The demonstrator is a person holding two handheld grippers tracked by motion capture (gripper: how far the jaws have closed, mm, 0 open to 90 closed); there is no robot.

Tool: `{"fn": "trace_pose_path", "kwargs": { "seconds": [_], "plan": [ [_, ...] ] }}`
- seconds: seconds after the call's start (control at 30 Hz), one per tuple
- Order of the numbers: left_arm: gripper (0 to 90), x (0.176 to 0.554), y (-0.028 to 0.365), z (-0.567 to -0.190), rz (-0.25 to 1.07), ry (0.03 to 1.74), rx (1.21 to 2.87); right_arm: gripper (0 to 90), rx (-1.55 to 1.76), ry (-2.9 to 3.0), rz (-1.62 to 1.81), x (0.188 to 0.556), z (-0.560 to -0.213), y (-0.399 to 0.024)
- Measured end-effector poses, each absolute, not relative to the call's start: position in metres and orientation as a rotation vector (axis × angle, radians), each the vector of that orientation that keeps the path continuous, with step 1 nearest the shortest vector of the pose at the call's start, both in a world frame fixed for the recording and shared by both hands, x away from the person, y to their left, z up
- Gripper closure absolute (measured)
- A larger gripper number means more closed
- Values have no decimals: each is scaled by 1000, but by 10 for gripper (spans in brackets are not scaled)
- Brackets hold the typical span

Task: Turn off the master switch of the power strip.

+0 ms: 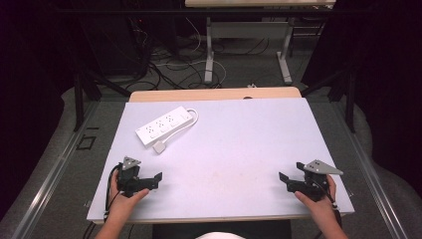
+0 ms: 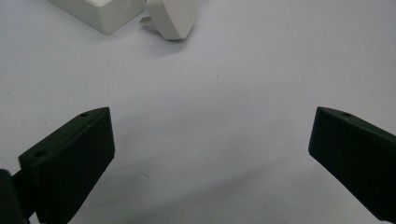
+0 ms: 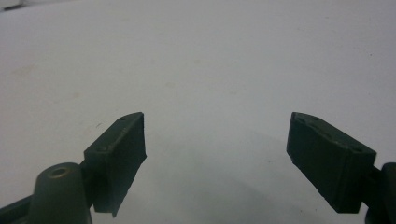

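Note:
A white power strip (image 1: 164, 125) lies at the table's far left, its cord looping back to a white plug (image 1: 159, 147) on the surface just in front of it. In the left gripper view the strip's corner (image 2: 100, 11) and the plug (image 2: 172, 17) sit at the top edge. My left gripper (image 1: 158, 180) rests near the front left edge, open with nothing between its jaws (image 2: 212, 140). Near the front right edge my right gripper (image 1: 283, 180) is open as well, holding nothing (image 3: 217, 144).
The white tabletop (image 1: 234, 149) has a wooden strip (image 1: 214, 93) along its far edge. Beyond it stand a desk's metal legs (image 1: 209, 55) and tangled cables (image 1: 169, 64) on the floor. Dark frame bars (image 1: 78, 94) flank the table.

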State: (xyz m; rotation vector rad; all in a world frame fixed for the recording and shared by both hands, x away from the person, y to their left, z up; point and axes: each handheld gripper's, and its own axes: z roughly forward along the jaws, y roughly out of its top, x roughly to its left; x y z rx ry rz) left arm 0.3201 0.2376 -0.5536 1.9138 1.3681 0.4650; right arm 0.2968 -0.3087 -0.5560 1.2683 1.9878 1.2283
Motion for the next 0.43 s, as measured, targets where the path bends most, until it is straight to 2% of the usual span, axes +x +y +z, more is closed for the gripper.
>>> {"fn": "trace_pose_path", "kwargs": {
  "seconds": [0.43],
  "plan": [
    [3, 321, 238, -554, 470, 1369, 1909, 195, 1257, 1957, 1250, 298, -558, -307]
  ]
}}
